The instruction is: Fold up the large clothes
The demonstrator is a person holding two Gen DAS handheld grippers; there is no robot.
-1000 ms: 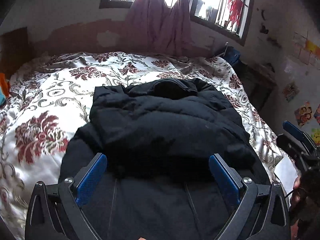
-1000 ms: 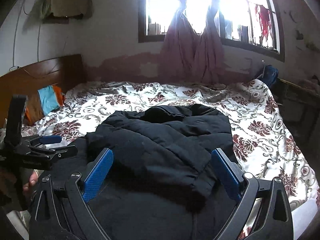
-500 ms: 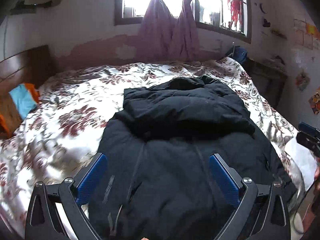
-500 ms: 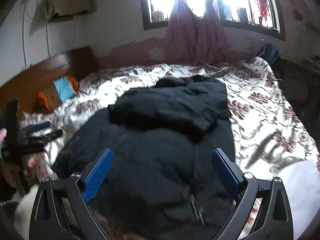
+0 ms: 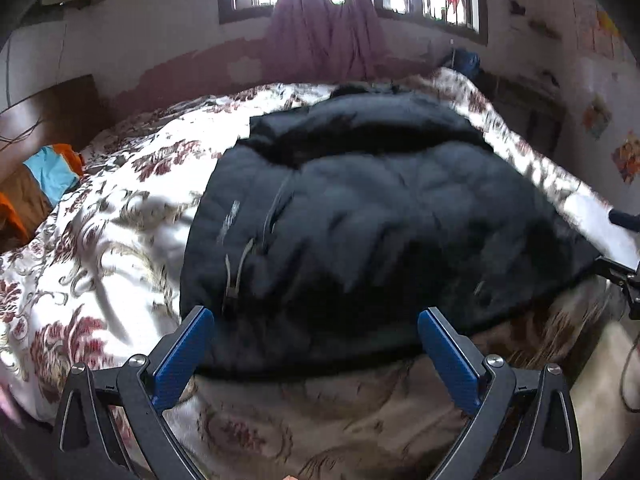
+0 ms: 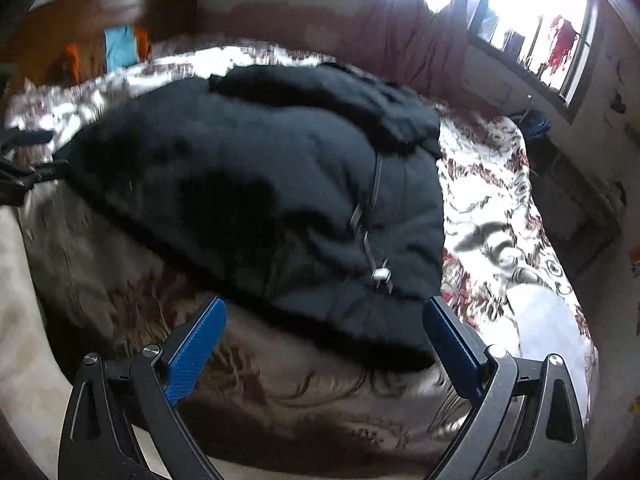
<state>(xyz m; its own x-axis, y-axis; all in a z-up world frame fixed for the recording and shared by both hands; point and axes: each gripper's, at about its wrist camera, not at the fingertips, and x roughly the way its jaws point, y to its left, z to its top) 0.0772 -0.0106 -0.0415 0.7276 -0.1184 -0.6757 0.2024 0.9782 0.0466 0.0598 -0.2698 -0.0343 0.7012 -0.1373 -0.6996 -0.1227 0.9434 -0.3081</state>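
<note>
Since the earlier frames both cameras have been drawn back toward the near edge of the bed [image 5: 100, 240], so that the hem of the black padded jacket [image 5: 380, 208], previously beneath the fingers, is now seen ahead of them, with floral bedcover showing below it. The jacket is spread flat on the bed, its upper part folded down over the body as a darker band near the far end, and a zipper line [image 6: 374, 200] is visible running down the front. The left hand-held gripper [image 5: 316, 354] is held with its blue fingers wide apart and nothing between them, just before the jacket's hem. The right hand-held gripper [image 6: 324, 344] is likewise spread open and empty at the hem's other end. Whether either one touches the fabric cannot be told, as both views are blurred. At the right edge of the left wrist view, part of the other tool is seen beside the jacket's corner. A purple curtain [image 5: 320, 36] hangs at the window beyond the bed.
</note>
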